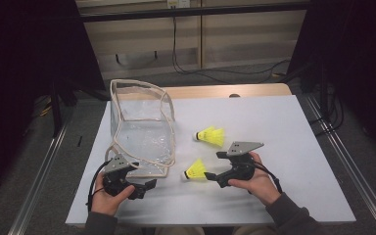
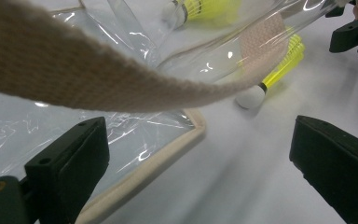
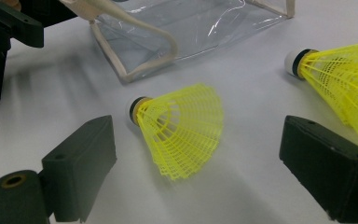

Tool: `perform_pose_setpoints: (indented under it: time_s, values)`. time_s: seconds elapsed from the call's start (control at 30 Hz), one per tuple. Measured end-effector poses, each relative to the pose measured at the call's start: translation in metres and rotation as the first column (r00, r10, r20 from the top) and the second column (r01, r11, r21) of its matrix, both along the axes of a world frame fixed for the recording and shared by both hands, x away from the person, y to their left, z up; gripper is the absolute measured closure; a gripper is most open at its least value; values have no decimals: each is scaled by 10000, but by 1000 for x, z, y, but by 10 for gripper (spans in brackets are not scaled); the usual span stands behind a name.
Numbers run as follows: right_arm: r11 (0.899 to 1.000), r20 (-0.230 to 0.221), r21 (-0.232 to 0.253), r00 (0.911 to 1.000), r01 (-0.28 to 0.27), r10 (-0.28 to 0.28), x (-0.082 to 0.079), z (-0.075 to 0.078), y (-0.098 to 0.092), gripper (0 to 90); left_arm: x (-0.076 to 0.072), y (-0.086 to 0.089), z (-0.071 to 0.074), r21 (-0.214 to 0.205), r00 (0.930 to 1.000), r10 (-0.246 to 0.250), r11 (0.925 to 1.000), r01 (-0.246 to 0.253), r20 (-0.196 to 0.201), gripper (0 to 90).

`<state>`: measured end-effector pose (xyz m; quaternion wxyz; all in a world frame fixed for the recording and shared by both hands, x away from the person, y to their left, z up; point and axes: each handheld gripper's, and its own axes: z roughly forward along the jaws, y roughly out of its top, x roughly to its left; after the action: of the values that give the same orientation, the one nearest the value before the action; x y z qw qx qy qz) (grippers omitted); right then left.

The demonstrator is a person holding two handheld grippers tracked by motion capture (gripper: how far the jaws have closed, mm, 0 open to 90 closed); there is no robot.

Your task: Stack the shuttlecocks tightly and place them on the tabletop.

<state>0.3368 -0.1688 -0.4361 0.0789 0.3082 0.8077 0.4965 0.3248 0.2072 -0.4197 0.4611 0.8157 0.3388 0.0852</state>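
Two yellow shuttlecocks lie on the white table (image 1: 284,147). The nearer shuttlecock (image 1: 195,170) (image 3: 182,130) rests on its side just ahead of my right gripper (image 1: 214,166) (image 3: 198,154), whose jaws stand open and apart from it on both sides. Farther back lies the second shuttlecock (image 1: 210,136) (image 3: 340,74). A clear plastic bag (image 1: 142,127) (image 3: 191,23) with beige trim stands open at the left. At the bag's near corner my left gripper (image 1: 146,180) (image 2: 200,154) is open and holds nothing. The bag's beige strap (image 2: 98,79) hangs across the left gripper view above the jaws.
The bag's beige-trimmed corner (image 2: 168,154) sits between the left gripper's jaws and slightly ahead of them. The table's wooden top (image 1: 215,91) shows beyond the white sheet. Metal rails (image 1: 44,161) run along both sides, with cables (image 1: 210,73) on the floor behind.
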Motion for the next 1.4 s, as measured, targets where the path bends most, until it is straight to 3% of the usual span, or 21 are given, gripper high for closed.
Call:
perform_pose_setpoints:
  time_s: [0.43,0.7,0.9,1.4]
  values:
    - [9988,-64,51,9988,-477,478,-2,-2,10,203,0,0,0,-22,10000,37,10000,-37,25,48]
    - [9964,-65,-8,9964,-849,849,-2,-4,15,380,0,1,0,-21,10000,77,10000,-77,36,48]
    - [9951,-103,-77,9951,-985,984,-1,-6,17,458,0,1,0,-22,10000,82,10000,-82,24,48]
    - [9892,-273,-189,9891,-1451,1446,-2,-10,26,562,0,1,0,7,10000,80,10000,-80,45,48]
